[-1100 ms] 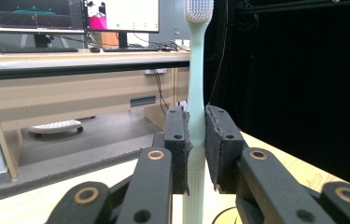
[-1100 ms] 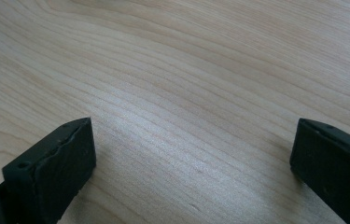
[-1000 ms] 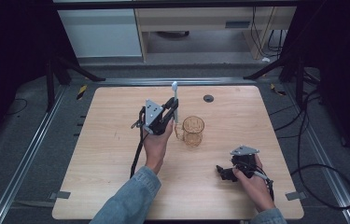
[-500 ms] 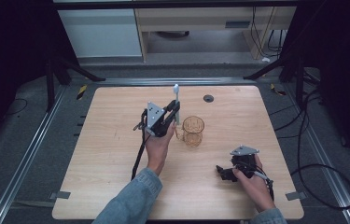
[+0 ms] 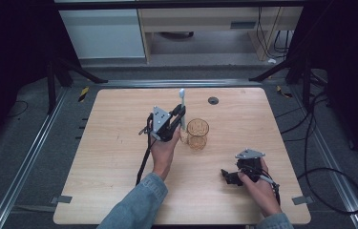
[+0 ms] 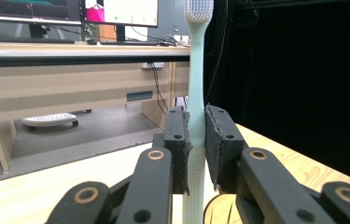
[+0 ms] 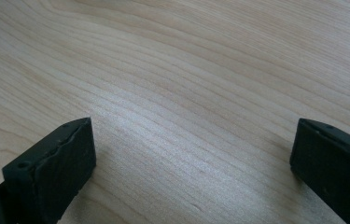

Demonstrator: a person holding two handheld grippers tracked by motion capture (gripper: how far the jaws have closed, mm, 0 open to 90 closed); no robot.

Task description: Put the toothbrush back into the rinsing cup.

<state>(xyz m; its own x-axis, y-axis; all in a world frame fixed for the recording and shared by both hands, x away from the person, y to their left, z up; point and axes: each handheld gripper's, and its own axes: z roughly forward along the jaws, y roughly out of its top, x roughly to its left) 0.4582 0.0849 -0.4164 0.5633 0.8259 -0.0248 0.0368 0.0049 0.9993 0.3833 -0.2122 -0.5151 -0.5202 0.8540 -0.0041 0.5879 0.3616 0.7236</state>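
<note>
The toothbrush stands upright between the pads of the left gripper, pale green, bristle head up and well above the jaws, its ribbed handle end hanging below them. The jaws are closed on the handle, pinching it on both flat sides. In the high view the toothbrush rises from the front of the left gripper, and the amber glass cup stands just beside that gripper, on its right and slightly lower, mouth open upward. From the left gripper view a curved edge of the cup shows under the right jaw, so the handle end seems close to the rim but not yet over the opening; whether it touches the rim I cannot tell.

The work in hand looks like standing the toothbrush in the cup. The risks, as I judge them: the handle end could strike the rim or outer wall and tip the light cup, because nothing steadies it. The grip sits low on a long, top-heavy brush, so it could pivot between the pads. Released too high, it could bounce out.

The right gripper rests on the wooden counter, well apart from the cup, jaws spread wide with nothing between them; bare counter lies ahead of it.
</note>
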